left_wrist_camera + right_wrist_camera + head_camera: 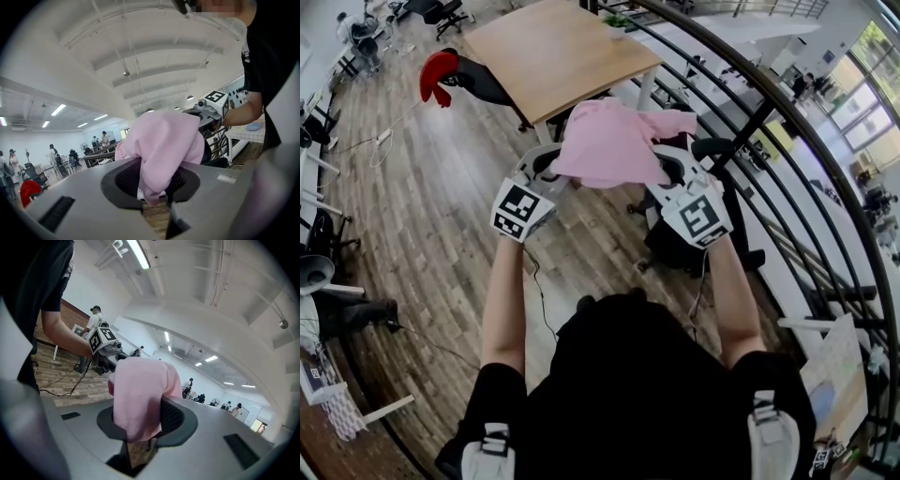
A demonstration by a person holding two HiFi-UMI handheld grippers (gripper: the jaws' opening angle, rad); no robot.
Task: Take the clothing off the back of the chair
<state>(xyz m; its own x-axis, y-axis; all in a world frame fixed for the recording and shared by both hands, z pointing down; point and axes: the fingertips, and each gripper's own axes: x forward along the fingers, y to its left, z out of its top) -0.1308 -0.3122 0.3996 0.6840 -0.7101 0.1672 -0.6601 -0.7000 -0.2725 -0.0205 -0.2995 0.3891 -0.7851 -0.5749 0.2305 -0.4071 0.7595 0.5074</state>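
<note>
A pink garment (614, 142) hangs in the air between my two grippers, in front of the wooden table. My left gripper (551, 171) is shut on its left edge; in the left gripper view the pink garment (161, 145) is pinched between the jaws of my left gripper (154, 192). My right gripper (670, 169) is shut on the right edge; in the right gripper view the pink garment (138, 394) drapes over the jaws of my right gripper (140, 430). A black chair (694, 239) stands below my right arm, its back bare.
A wooden table (558, 52) stands just beyond the garment. A curved black railing (787, 122) runs along the right. A second black chair with a red cloth (439, 75) stands at the far left. Cables trail over the wood floor (422, 216).
</note>
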